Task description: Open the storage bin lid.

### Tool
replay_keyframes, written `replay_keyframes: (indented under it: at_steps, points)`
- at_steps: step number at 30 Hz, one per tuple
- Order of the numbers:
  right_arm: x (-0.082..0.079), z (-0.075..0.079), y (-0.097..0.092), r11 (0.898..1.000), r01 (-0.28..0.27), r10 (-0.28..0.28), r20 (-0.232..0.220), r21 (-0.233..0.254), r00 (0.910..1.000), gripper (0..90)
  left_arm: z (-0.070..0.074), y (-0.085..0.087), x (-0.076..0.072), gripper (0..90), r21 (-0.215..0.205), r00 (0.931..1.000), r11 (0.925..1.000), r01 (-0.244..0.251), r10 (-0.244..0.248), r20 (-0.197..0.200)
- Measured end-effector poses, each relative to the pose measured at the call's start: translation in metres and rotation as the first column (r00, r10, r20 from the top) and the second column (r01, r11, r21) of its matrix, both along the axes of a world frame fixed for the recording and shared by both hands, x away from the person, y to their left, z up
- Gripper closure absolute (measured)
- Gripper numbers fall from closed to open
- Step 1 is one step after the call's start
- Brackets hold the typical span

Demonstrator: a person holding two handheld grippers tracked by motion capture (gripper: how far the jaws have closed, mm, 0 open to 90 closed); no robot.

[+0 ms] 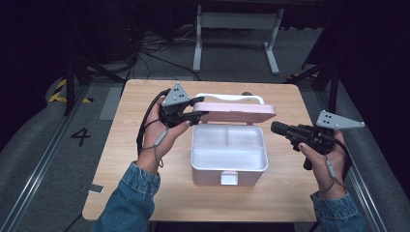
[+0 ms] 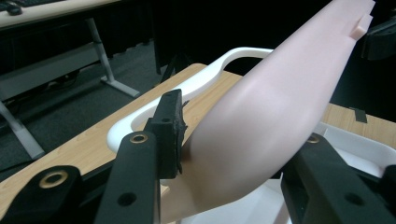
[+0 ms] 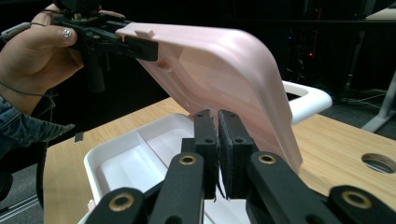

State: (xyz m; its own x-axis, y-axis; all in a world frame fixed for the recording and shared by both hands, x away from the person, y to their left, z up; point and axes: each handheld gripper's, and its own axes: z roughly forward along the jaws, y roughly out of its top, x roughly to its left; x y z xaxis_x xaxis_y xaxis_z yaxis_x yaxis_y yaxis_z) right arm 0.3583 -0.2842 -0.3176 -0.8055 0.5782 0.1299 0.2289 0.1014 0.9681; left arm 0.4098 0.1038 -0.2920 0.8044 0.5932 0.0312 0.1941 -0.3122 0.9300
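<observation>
The left gripper (image 1: 196,115) clamps the lid (image 1: 237,112) corner to keep the box (image 1: 229,166) open, while the right gripper (image 1: 276,128), jaws nearly closed and empty, waits alongside.

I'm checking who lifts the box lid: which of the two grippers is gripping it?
The left gripper: its jaws clamp the pink lid at its corner. The right gripper hangs apart, jaws together on nothing.

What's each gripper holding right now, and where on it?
The left gripper clamps the pink lid at its side edge; the right gripper holds nothing.
</observation>
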Motion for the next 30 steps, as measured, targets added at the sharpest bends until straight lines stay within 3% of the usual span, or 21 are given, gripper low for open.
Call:
replay_keyframes:
  at_steps: [11, 19, 27, 30]
  points:
    - [-0.014, -0.001, -0.020, 0.998, 0.062, -0.062, 0.002, -0.009, 0.9981, 84.9, 0.004, -0.001, 0.019, 62.7, -0.014, 0.9998, 0.9998, -0.017, 0.017, -0.009]
    - [-0.020, -0.003, -0.030, 0.995, 0.095, -0.095, 0.001, -0.012, 0.9955, 84.7, 0.001, 0.000, 0.036, 63.6, -0.054, 0.9989, 0.9976, -0.043, 0.042, -0.020]
    - [-0.020, -0.005, -0.032, 0.994, 0.105, -0.105, -0.004, -0.025, 0.9945, 83.8, 0.000, -0.003, 0.052, 64.1, -0.039, 0.9963, 0.9959, -0.081, 0.080, -0.032]
    - [-0.018, -0.006, -0.032, 0.994, 0.107, -0.107, -0.004, -0.031, 0.9942, 83.4, 0.001, -0.005, 0.061, 63.9, -0.028, 0.9945, 0.9954, -0.092, 0.090, -0.053]
